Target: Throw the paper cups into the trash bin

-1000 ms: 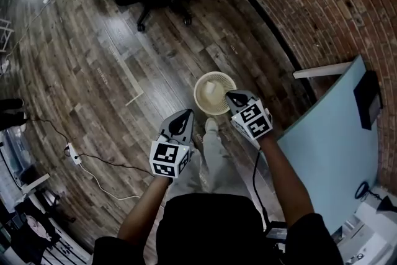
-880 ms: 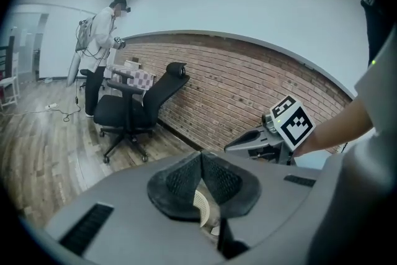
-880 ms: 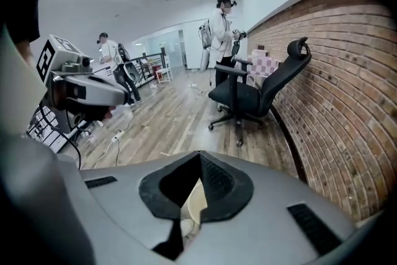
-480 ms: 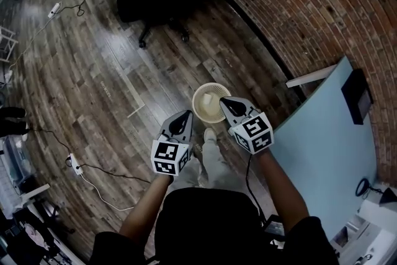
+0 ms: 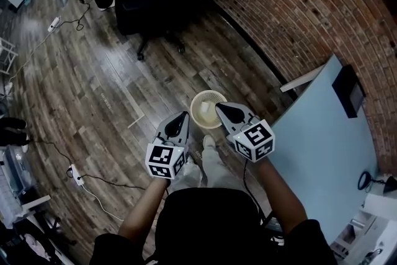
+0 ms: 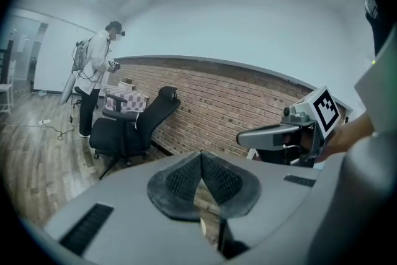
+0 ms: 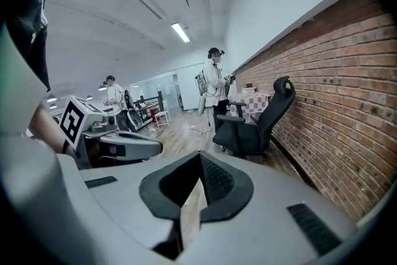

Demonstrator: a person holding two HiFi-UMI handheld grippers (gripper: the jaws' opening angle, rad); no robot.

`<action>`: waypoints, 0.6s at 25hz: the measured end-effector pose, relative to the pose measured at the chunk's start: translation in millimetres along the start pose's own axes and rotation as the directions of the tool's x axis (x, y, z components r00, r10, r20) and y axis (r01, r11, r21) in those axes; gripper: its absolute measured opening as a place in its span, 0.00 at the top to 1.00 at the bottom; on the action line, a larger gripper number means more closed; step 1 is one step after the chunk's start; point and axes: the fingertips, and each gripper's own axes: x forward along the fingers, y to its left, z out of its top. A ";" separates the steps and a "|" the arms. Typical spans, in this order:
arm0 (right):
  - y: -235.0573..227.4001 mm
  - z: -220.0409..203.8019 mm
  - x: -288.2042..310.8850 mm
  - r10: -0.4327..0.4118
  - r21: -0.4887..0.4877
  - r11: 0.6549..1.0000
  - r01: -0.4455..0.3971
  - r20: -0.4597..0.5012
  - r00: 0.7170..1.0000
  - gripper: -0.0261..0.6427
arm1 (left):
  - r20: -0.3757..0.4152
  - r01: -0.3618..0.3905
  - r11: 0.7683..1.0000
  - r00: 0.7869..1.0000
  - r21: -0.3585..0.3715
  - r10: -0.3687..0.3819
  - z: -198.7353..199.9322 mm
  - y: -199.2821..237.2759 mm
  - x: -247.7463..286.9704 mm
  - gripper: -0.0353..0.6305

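Observation:
The trash bin (image 5: 200, 100) is a round cream basket on the wood floor just ahead of my feet. A pale paper cup (image 5: 206, 111) lies inside it. My right gripper (image 5: 221, 109) hangs over the bin's right rim, shut, with nothing between its pads. My left gripper (image 5: 182, 116) is just left of the bin, also shut and holding nothing. In the left gripper view the shut left gripper (image 6: 200, 161) points past the right gripper (image 6: 248, 138). In the right gripper view the right gripper (image 7: 198, 162) is shut, and the left gripper (image 7: 156, 146) shows at the left.
A black office chair (image 5: 149, 9) stands further along the floor. The brick wall (image 5: 298, 3) runs on the right, with a light blue tabletop (image 5: 316, 152) close to my right arm. A power strip and cable (image 5: 74, 174) lie at the left. A person (image 6: 96, 80) stands beyond the chair.
The head view has shifted, so the bin sits lower and nearer my grippers. The right gripper has edged left over the bin's rim. Both grippers stay shut.

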 end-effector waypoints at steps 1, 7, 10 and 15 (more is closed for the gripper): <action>3.8 3.3 -3.0 0.000 0.000 1.000 0.000 0.018 1.000 0.95 | 0.009 0.001 1.000 1.000 0.006 -0.001 3.9 -0.4 -3.2 0.94; 26.6 12.6 -16.9 0.009 0.001 1.000 -0.009 0.082 0.997 0.95 | 0.042 0.013 0.999 0.999 0.044 -0.015 15.4 -6.8 -22.9 0.94; 37.5 13.7 -21.3 0.009 0.003 1.000 -0.010 0.098 0.995 0.95 | 0.060 0.021 0.998 0.998 0.054 -0.024 20.0 -10.8 -36.4 0.94; 57.1 16.3 -26.8 0.016 -0.002 1.000 -0.016 0.115 0.993 0.95 | 0.074 0.031 0.997 0.997 0.065 -0.035 19.9 -13.5 -55.1 0.94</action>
